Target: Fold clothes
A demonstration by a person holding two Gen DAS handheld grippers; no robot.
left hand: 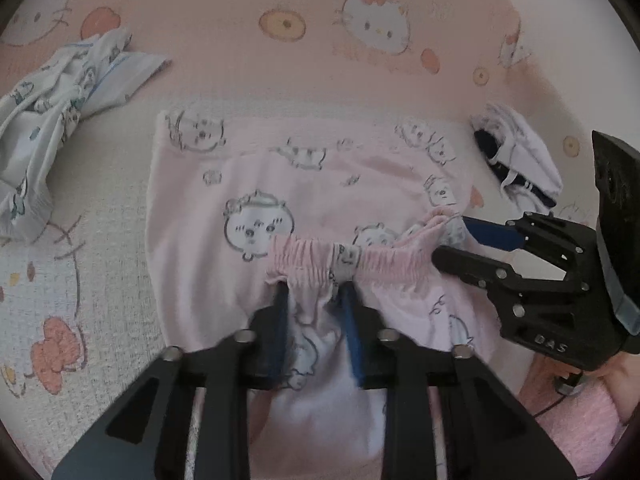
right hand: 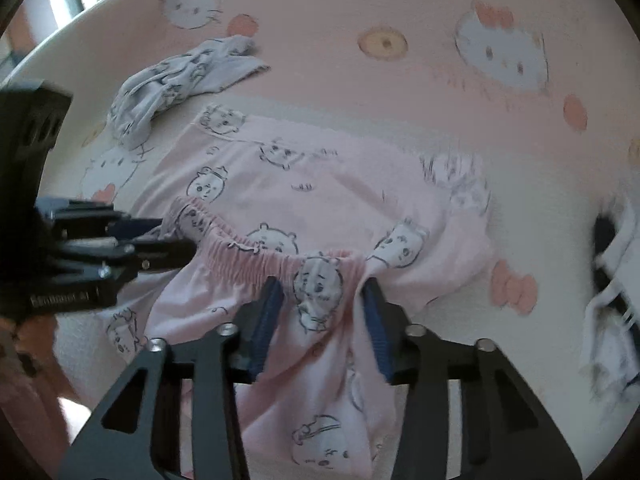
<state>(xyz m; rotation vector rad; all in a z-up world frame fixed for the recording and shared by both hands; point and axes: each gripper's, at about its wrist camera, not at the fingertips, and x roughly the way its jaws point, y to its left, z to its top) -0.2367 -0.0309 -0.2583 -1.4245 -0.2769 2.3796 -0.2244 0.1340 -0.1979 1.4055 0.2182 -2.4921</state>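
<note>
left claw (left hand: 314, 294) clenched on pink shorts (left hand: 304, 184) waistband | right claw (right hand: 322, 292) clenched on waistband, same edge, just beside

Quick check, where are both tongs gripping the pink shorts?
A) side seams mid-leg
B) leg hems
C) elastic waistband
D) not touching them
C: the left tongs and right tongs each pinch the gathered elastic waistband of the pink shorts, one toward each end.
</note>
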